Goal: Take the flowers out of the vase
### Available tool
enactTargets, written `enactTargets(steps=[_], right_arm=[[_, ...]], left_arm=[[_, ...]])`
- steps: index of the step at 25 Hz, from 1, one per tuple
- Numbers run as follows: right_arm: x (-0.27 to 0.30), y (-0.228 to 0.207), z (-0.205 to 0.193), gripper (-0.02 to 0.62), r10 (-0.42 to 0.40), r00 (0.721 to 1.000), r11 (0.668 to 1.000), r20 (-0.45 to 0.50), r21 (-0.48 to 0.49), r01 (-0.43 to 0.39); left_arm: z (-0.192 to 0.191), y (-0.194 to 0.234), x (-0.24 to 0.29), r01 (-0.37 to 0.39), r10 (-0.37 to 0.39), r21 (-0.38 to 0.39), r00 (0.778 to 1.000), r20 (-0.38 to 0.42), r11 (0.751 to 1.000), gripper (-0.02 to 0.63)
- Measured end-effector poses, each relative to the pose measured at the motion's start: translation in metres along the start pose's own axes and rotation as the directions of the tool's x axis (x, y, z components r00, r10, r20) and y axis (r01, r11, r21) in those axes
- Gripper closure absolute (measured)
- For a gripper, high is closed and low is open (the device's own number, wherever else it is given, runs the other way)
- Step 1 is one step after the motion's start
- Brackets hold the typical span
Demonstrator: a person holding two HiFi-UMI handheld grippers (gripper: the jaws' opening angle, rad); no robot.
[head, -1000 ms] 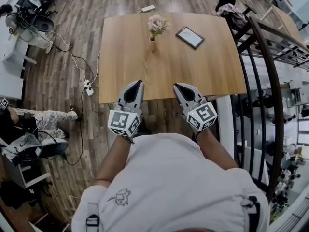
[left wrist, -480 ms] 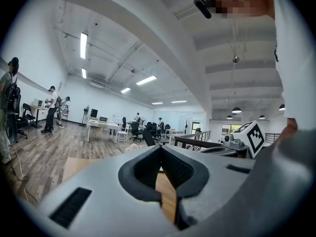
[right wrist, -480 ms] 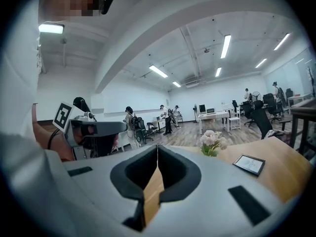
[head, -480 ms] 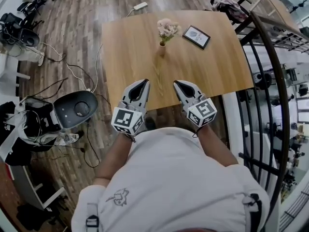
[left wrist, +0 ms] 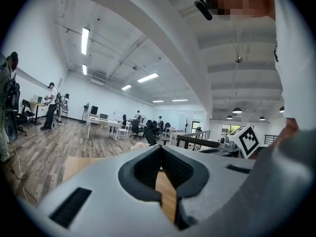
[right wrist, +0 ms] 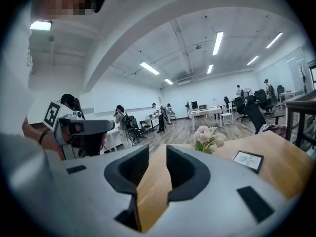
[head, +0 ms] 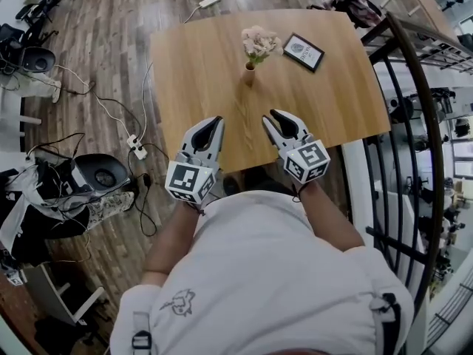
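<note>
A small brown vase (head: 250, 75) with pale pink flowers (head: 259, 41) stands upright at the far middle of the wooden table (head: 192, 65). Both grippers hover over the table's near edge, well short of the vase. My left gripper (head: 215, 120) is shut, its tips meeting with nothing between them (left wrist: 160, 148). My right gripper (head: 271, 115) has just been opening; its jaws stand apart and empty (right wrist: 157, 154). In the right gripper view the flowers (right wrist: 207, 137) show just beyond the right jaw, which hides the vase.
A black-framed picture (head: 304, 52) lies flat to the right of the vase. A dark metal railing (head: 403, 109) runs along the table's right side. Cables and a power strip (head: 135, 148) lie on the floor at the left, near a chair (head: 100, 177).
Both grippers have moved forward from the near edge to over the table. The right gripper's jaws, shut before, now stand apart.
</note>
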State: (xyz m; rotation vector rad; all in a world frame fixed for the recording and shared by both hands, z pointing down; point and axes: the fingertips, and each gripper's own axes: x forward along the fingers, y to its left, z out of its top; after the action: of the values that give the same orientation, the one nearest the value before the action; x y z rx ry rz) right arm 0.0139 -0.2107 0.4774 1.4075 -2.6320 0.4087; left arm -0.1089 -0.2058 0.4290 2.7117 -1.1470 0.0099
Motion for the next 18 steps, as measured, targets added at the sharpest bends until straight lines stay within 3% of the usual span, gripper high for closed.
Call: enactTargets(steps=[7, 18], right_arm=[[0.046, -0.061, -0.015, 0.376, -0.041, 0.999, 0.998, -0.031, 0.053, 0.042], [0.144, -0.141, -0.062, 0.333, -0.045, 0.987, 0.986, -0.152, 0.149, 0.068]], left_arm=[[-0.007, 0.021, 0.034, -0.044, 0.044, -0.003, 0.998, -0.043, 0.999, 0.601], [-0.025, 0.060, 0.099, -0.103, 0.098, -0.037, 0.989, -0.107, 0.994, 0.601]])
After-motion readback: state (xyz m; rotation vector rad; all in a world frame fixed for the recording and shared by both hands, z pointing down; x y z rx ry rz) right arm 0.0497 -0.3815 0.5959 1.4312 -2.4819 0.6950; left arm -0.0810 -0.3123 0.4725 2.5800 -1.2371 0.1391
